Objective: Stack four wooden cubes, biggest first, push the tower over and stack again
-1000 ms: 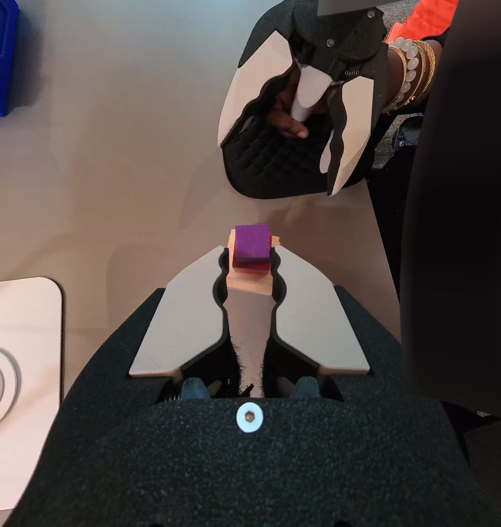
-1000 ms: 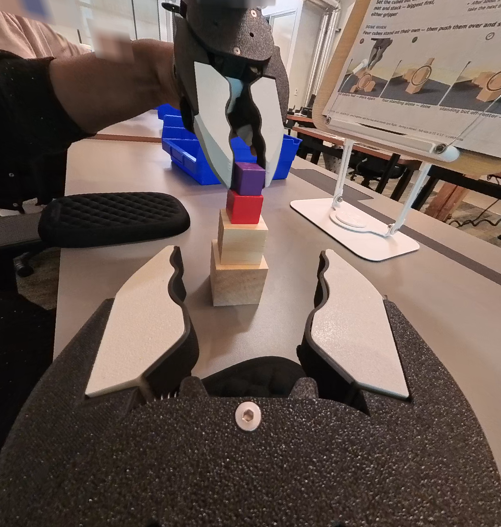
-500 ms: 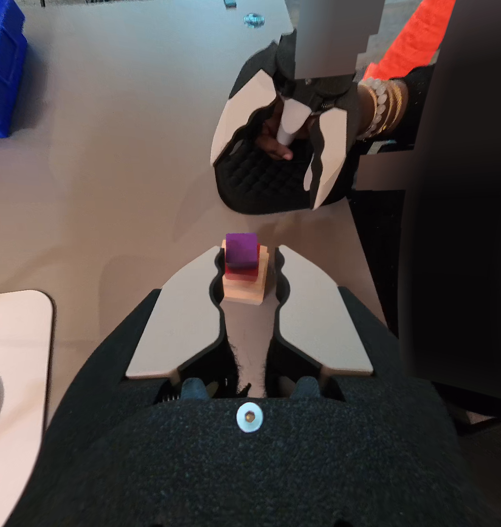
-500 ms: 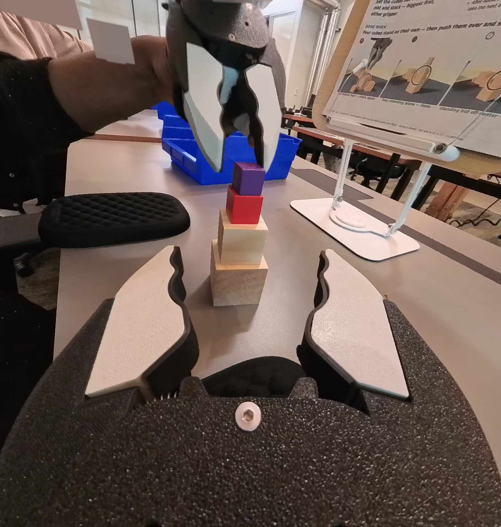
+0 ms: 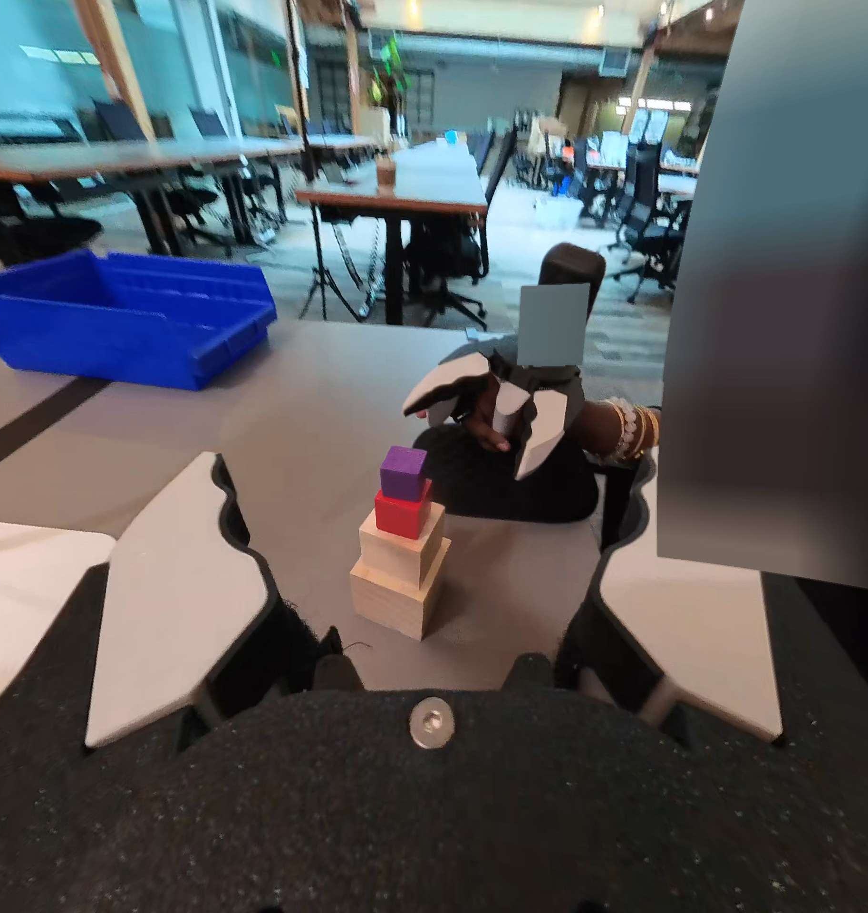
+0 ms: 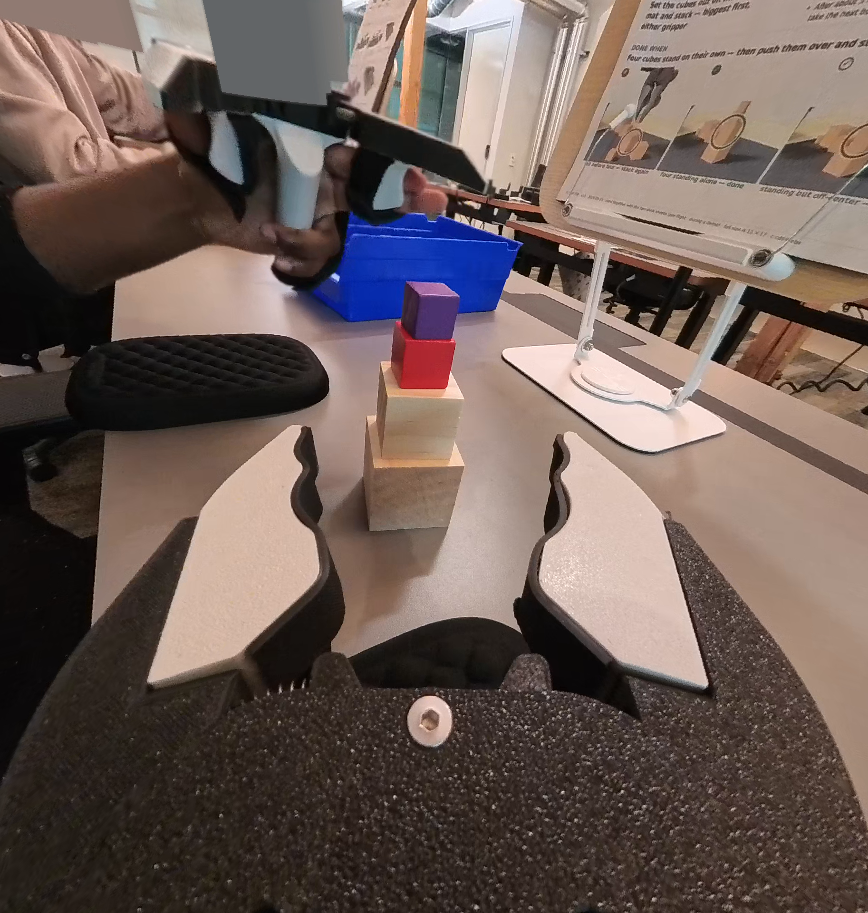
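I have both tongs spread wide with nothing in them: the left gripper (image 5: 432,499) and the right gripper (image 6: 434,481) each frame the four-cube tower at frame centre without touching it. The purple cube (image 6: 430,310) sits on the red cube (image 6: 423,354), over two wooden cubes (image 6: 414,444) standing free on the grey table (image 6: 595,494). I judge the stack stands finished, and any nearer approach calls for clearing those fingers.

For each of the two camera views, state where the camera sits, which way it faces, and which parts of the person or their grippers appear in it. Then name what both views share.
Left wrist view: on the left gripper, looking level across the grey table at the block tower; its own open fingers, plus the right gripper and braceleted wrist opposite.
Right wrist view: on the right gripper, low, facing the tower from the opposite side; its own open fingers, plus the left gripper and forearm above.
Shared: tower, blue bin, black pad.
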The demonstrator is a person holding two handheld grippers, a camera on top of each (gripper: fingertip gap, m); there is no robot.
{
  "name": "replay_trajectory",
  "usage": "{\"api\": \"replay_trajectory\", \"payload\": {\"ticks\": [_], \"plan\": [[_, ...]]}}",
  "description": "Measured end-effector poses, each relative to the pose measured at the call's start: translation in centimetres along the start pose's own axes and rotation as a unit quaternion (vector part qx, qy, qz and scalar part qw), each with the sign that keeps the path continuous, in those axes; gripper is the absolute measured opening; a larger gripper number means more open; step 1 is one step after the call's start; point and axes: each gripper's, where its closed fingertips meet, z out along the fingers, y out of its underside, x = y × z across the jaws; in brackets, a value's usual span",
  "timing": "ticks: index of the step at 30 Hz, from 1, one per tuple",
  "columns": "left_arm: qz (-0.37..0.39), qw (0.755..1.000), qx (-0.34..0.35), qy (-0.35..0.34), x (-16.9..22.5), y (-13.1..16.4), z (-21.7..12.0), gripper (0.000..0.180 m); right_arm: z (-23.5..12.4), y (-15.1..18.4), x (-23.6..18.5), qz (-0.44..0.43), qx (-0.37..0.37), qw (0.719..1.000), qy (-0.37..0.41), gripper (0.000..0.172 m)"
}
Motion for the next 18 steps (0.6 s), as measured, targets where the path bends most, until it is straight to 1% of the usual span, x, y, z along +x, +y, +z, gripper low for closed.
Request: {"api": "replay_trajectory", "payload": {"ticks": [3, 5, 7, 10, 13, 16, 18], "plan": [[0.025, 0.997, 0.06, -0.03, 0.2, -0.1, -1.3, 0.146, 0.0, 0.0, 0.0, 0.0, 0.0, 1.0, 0.0, 0.089], [0.029, 0.993, 0.103, -0.051, 0.2, -0.1, -2.4, 0.146, 0.0, 0.0, 0.0, -0.001, 0.001, 1.0, 0.0, 0.089], [0.025, 0.99, 0.121, -0.074, -0.2, 0.7, -3.3, 0.146, 0.0, 0.0, 0.0, 0.0, 0.001, 1.0, 0.0, 0.09], [0.034, 0.99, 0.087, -0.109, -0.6, 3.2, -3.8, 0.146, 0.0, 0.0, 0.1, 0.001, 0.002, 1.0, 0.001, 0.089], [0.048, 0.987, 0.065, -0.138, -0.4, 4.9, -3.9, 0.146, -0.1, -0.1, 0.1, 0.001, 0.003, 1.0, 0.001, 0.089], [0.061, 0.984, 0.055, -0.155, -0.2, 6.1, -4.0, 0.144, 0.0, 0.0, 0.1, 0.002, 0.001, 1.0, 0.001, 0.09], [0.066, 0.982, 0.075, -0.159, 0.0, 5.9, -4.4, 0.141, 0.0, 0.0, 0.1, 0.002, 0.001, 1.0, 0.001, 0.09]]}}
